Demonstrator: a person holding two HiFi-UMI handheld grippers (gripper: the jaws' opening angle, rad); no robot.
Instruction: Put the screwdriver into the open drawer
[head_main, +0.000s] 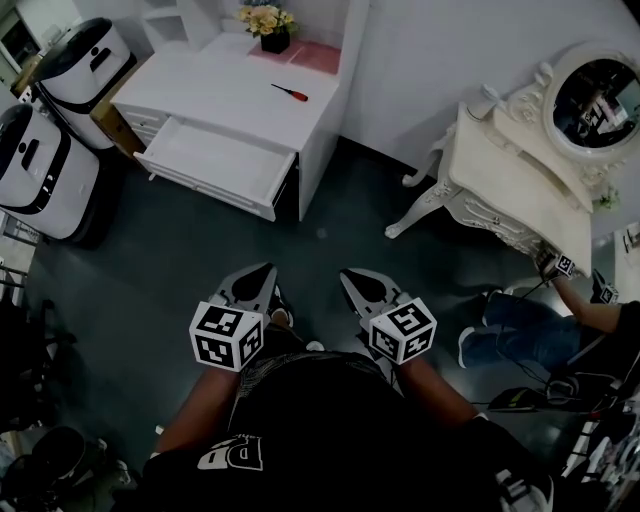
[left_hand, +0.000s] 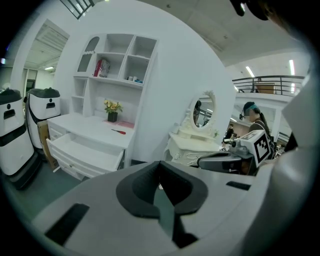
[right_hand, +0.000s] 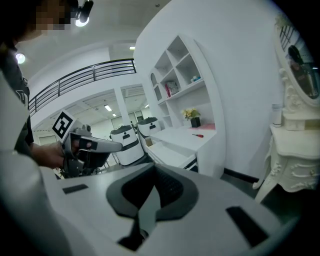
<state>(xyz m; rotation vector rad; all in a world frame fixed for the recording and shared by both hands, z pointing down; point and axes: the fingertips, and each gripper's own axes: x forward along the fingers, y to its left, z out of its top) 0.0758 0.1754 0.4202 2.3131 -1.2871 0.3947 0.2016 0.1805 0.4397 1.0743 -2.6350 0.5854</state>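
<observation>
Left claw (head_main: 258, 276) and right claw (head_main: 357, 281) closed, empty; screwdriver (head_main: 290, 93) seemingly on desk (head_main: 215, 90).

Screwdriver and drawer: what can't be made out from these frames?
- Screwdriver: too small in every view, so the tip type is unreadable.
- Drawer: in the head view its rear is hidden under the desk top.
- Shelf items: too small in the left gripper view to identify.
- Person on the floor: cut off by the right edge of the head view.
</observation>
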